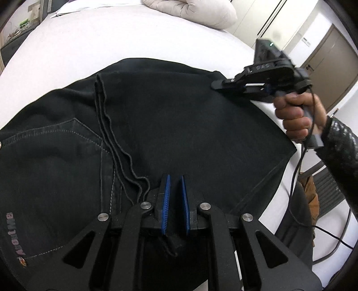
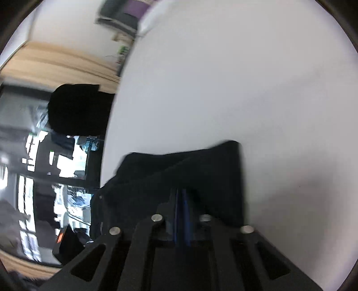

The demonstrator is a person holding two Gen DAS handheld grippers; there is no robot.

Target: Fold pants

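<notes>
Black jeans [image 1: 179,125] lie folded on a white bed [image 1: 89,44], with a stitched back pocket and a printed label at the left. My left gripper [image 1: 175,181] hovers just over the near part of the fabric, its blue pads [image 1: 166,197] a small gap apart with nothing between them. My right gripper [image 1: 216,85] lies flat at the far right corner of the jeans. In the right wrist view its blue pads [image 2: 182,208] are pressed together on the black fabric [image 2: 179,170], which lifts in a fold. That view is blurred.
A beige pillow [image 1: 192,11] lies at the head of the bed. A black cable [image 1: 297,190] hangs from the right gripper past the bed's right edge. A door [image 1: 329,67] stands beyond. Shelves and clutter [image 2: 44,179] lie left of the bed.
</notes>
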